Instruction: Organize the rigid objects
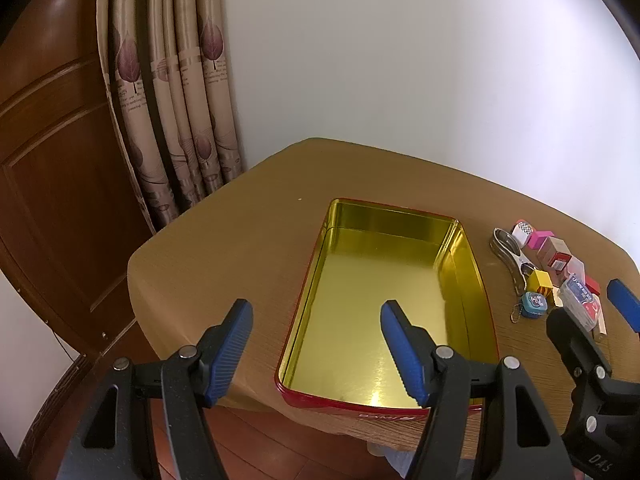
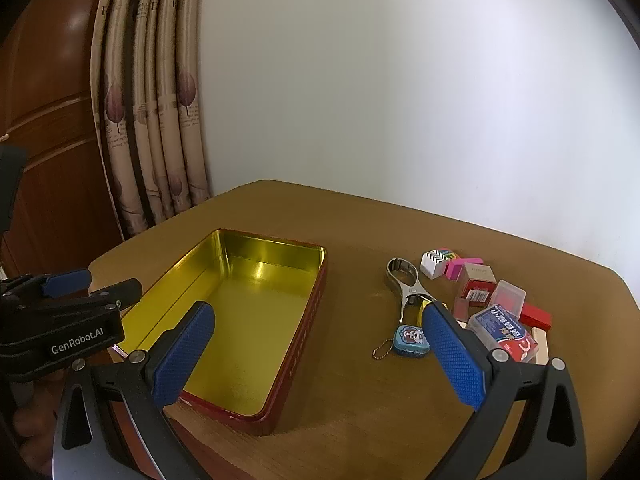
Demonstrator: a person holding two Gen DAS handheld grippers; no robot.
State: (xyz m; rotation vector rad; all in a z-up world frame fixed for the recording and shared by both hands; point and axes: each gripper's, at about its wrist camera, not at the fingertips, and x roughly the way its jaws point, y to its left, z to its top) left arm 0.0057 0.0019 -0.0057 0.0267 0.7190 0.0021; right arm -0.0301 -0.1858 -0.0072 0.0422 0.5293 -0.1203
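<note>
Left tongs (image 1: 316, 346) spread wide, nothing between the blue pads, hovering over the near left corner of the tin (image 1: 460, 240). Right tongs (image 2: 320, 350) at full spread, also empty, over the bare worktop (image 2: 360, 380) between tin and clutter. Tin is red outside, gold inside, lidless, nothing in it; its near end sits just ahead of the left tongs, its right wall just left of the right tongs' gap. Right pad of the right tongs overlaps the small-object pile in view; contact cannot be told. Nearest that pad: blue keychain tin with ball chain (image 2: 412, 340), clear box with blue label (image 2: 502, 332), yellow cube (image 1: 540, 280) mostly hidden behind the pad. A bit farther: metal nail clipper (image 2: 406, 284), red block (image 2: 536, 316), red-and-white carton (image 2: 478, 286), clear small case (image 2: 508, 296). Farthest of the pile: pink eraser (image 2: 458, 268) and zigzag-print white box (image 2: 436, 262). Beyond the worktop: curtain (image 1: 176, 112) far left, white wall (image 2: 400, 100) behind.
</note>
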